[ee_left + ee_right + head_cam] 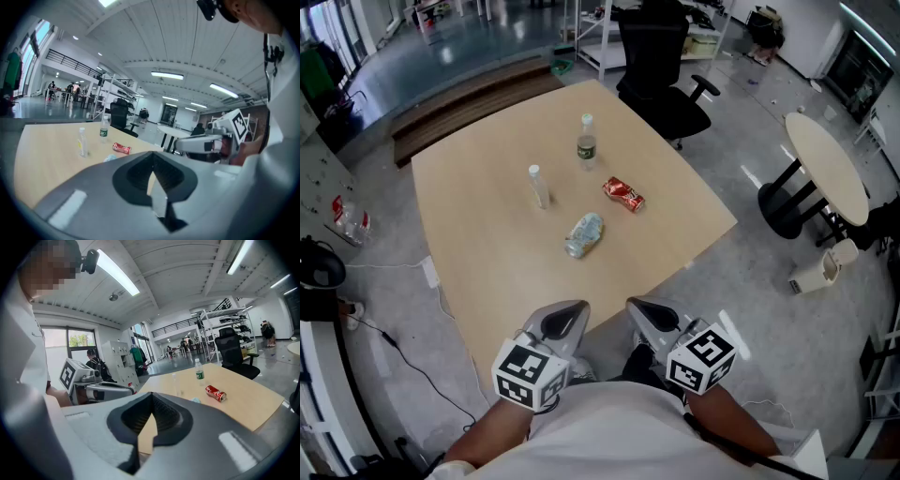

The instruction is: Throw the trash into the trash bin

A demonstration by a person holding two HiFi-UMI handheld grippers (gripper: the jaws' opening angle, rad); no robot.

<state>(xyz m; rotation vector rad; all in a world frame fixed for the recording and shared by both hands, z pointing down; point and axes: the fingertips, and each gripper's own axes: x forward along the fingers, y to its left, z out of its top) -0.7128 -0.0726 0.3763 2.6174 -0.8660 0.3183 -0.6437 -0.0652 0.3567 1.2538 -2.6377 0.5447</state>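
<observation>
Well, my left gripper [565, 322] and right gripper [655, 319] are both shut on nothing. The crushed can [584, 234], red can [623, 195], clear bottle [538, 186] and labelled bottle [587, 142] sit well ahead of them. Sweeping in unopened, I'd likely topple a bottle.

Well ahead of the left gripper [565, 321] and right gripper [652, 317], four pieces of trash sit on the table [487, 253]. Nearest is a crushed silvery can [583, 234] on its side. Beyond it, rightward, lies a dented red can [623, 194]. A clear bottle [538, 186] and, farthest off, a green-labelled bottle [586, 142] stand upright.
</observation>
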